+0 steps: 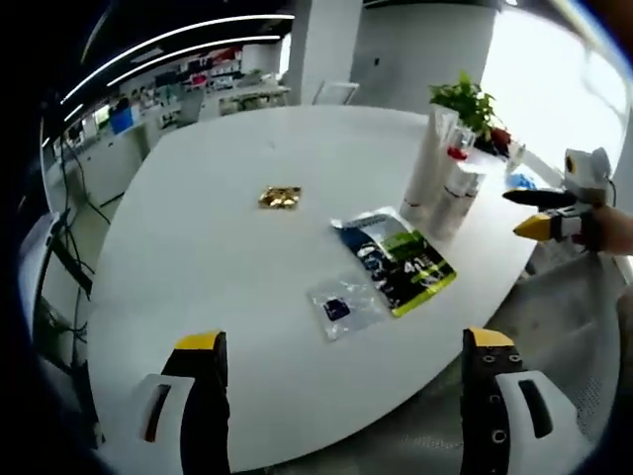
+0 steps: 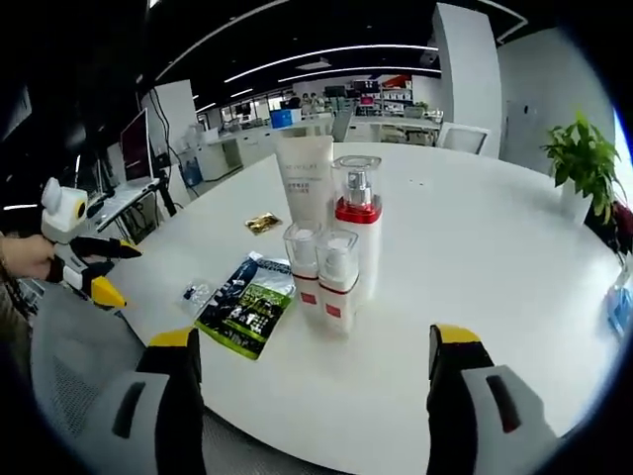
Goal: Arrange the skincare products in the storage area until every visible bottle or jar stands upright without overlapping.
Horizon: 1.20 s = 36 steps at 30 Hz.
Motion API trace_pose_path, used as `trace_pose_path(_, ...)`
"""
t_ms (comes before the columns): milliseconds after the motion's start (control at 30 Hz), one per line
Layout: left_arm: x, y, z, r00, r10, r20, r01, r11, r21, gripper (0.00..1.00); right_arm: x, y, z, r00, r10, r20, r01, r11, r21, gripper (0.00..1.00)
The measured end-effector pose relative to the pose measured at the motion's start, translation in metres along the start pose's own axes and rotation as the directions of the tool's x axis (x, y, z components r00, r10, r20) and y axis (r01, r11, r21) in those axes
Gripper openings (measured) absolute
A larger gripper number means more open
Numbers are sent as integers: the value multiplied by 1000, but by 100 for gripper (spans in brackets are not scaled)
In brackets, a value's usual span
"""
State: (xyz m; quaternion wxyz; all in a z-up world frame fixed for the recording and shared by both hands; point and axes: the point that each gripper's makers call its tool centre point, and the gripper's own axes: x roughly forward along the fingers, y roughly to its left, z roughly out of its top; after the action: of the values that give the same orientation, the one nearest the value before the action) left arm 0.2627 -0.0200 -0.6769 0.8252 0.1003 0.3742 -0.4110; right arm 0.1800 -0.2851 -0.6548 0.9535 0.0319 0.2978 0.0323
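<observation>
Four skincare items stand upright close together on the white table [image 2: 475, 257]: a tall white tube [image 2: 307, 178], a clear pump bottle with a red collar [image 2: 356, 213], and two small clear-capped bottles [image 2: 302, 262] [image 2: 338, 272] in front. In the left gripper view the same group [image 1: 440, 183] stands at the table's far right. My right gripper [image 2: 314, 338] is open, short of the bottles, holding nothing. My left gripper [image 1: 343, 341] is open over the table's near edge, far from them. Each gripper appears in the other's view, open: left [image 2: 121, 274], right [image 1: 514, 213].
A green and blue sachet [image 1: 396, 259] lies flat beside a small clear packet [image 1: 341, 307]. A gold packet [image 1: 279, 197] lies mid-table. A potted plant [image 2: 584, 158] stands near the far edge. A grey chair [image 2: 69, 376] sits under the left gripper. Office desks lie beyond.
</observation>
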Motion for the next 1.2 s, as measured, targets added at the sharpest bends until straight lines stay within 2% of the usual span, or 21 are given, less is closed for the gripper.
trace_pose_path(67,0,0,-3,1000,7,-16,-6,1000,6,97,0,0,-1,1000,0,2,0,1000,-5,95)
trace_pose_path(200,0,0,0,1000,12,-3,-12,1000,4,97,-1,1,-1,1000,5,-1,-6,1000,-6,95)
trace_pose_path(400,0,-1,-3,1000,14,-23,-14,1000,2,97,0,3,-3,1000,15,-8,-15,1000,-21,94)
trace_pose_path(767,3,0,-6,999,14,-50,-15,1000,-6,97,0,1,-4,1000,11,-11,-11,1000,-3,93)
trace_pose_path(1033,8,3,4,998,10,-63,-9,1000,15,97,-1,-3,-4,1000,0,-5,1,1000,20,93)
trace_pose_path(1200,19,5,12,996,-7,-88,10,999,42,97,-2,-6,-4,1000,-11,2,11,999,34,92)
